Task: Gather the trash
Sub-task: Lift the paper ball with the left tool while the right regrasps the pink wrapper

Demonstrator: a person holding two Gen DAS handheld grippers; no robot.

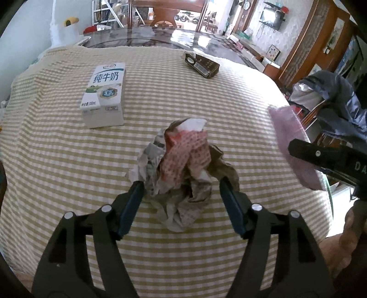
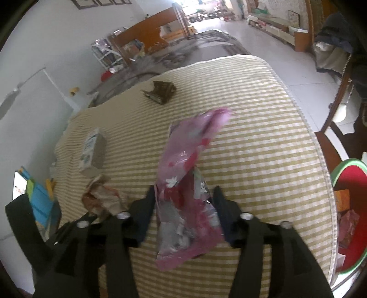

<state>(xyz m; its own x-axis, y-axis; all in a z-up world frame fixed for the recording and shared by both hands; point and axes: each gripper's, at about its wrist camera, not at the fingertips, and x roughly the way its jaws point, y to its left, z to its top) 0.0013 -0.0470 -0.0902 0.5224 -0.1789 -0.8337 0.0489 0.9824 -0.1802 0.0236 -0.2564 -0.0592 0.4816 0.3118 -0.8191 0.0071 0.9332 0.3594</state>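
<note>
Left gripper (image 1: pixel 181 185) open around crumpled paper trash (image 1: pixel 181 169) on the striped desk (image 1: pixel 206 96), pads not pressing. Right gripper (image 2: pixel 183 194) open too, pink wrapper (image 2: pixel 183 183) loose between its jaws (blurred). Farther off: milk carton (image 1: pixel 104 94), dark box (image 1: pixel 201 65), red bin (image 2: pixel 351 206).

Yellow-and-white checked cloth (image 1: pixel 206 96) spread over a dark glossy tabletop (image 1: pixel 160 39), bare and reflective beyond the cloth's far edge. White plaster wall (image 2: pixel 45 45) off the left edge. Pale tiled floor (image 2: pixel 286 68) past the right edge, brightly lit from the far doorway. Brown wooden chair (image 1: pixel 165 13) at the far edge. Small wall-mounted television (image 1: pixel 274 16) on patterned wallpaper at far right.
</note>
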